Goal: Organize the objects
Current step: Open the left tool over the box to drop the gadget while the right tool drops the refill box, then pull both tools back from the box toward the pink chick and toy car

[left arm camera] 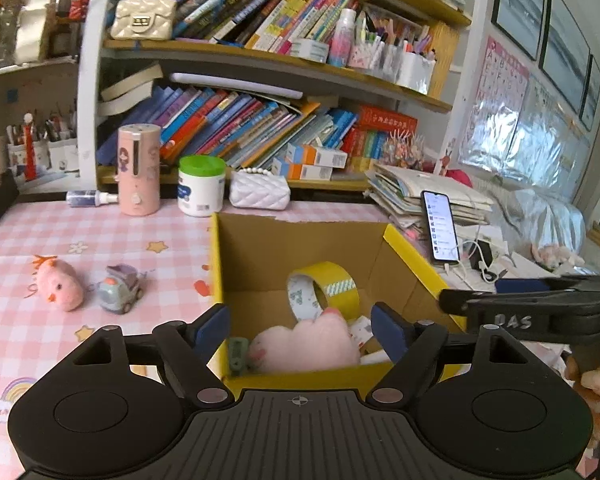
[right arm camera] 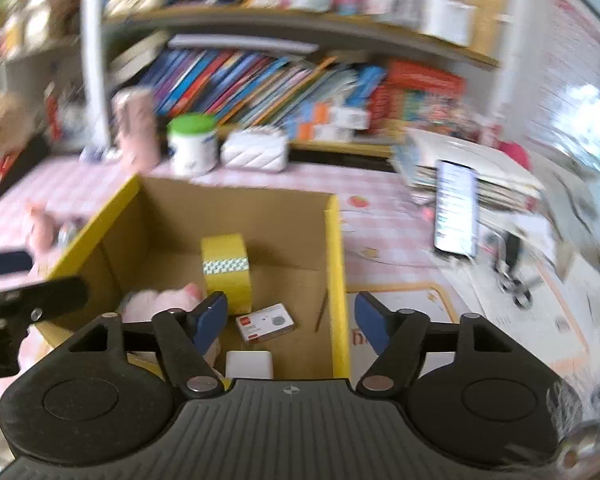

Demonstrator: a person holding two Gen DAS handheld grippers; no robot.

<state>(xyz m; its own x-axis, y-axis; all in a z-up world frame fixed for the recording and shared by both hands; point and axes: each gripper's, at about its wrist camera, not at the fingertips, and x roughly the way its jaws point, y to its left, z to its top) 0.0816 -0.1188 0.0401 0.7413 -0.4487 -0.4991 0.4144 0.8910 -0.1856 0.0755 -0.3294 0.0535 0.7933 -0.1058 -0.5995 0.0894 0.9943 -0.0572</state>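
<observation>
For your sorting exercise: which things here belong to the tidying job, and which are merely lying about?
Job: cardboard box; in it, tape roll, pink plush; on the table, pink chick toy, toy car.

Lying about: phone, green-lidded jar, white purse, books.

Crowded bookshelves [left arm camera: 260, 92] behind a pink checked tablecloth [left arm camera: 100, 232]; framed pictures [left arm camera: 520, 0] on the right wall.
</observation>
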